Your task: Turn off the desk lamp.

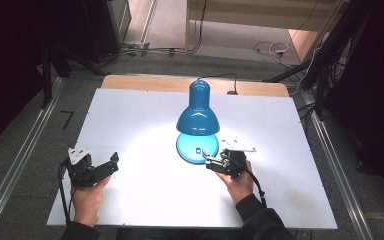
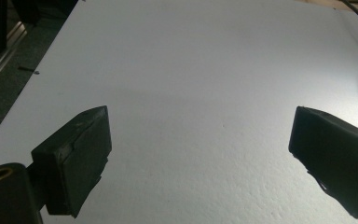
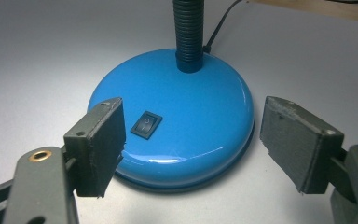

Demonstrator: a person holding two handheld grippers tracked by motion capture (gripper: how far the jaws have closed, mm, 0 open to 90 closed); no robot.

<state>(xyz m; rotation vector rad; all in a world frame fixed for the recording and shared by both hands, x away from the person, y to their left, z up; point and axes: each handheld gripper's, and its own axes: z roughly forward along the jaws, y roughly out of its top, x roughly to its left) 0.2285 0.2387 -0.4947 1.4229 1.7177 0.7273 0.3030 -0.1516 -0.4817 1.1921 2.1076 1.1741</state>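
Standing mid-table, a blue desk lamp shines down on the white table. Its round base carries a black switch. Just in front of the base, the right gripper has wide jaws holding nothing. Well left of the lamp, the left gripper rests wide, empty.

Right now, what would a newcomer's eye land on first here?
The lit blue desk lamp at the middle of the white table, throwing a bright pool of light beneath its shade. Next, the right gripper, jaws open, at the lamp's round base by the black rocker switch.
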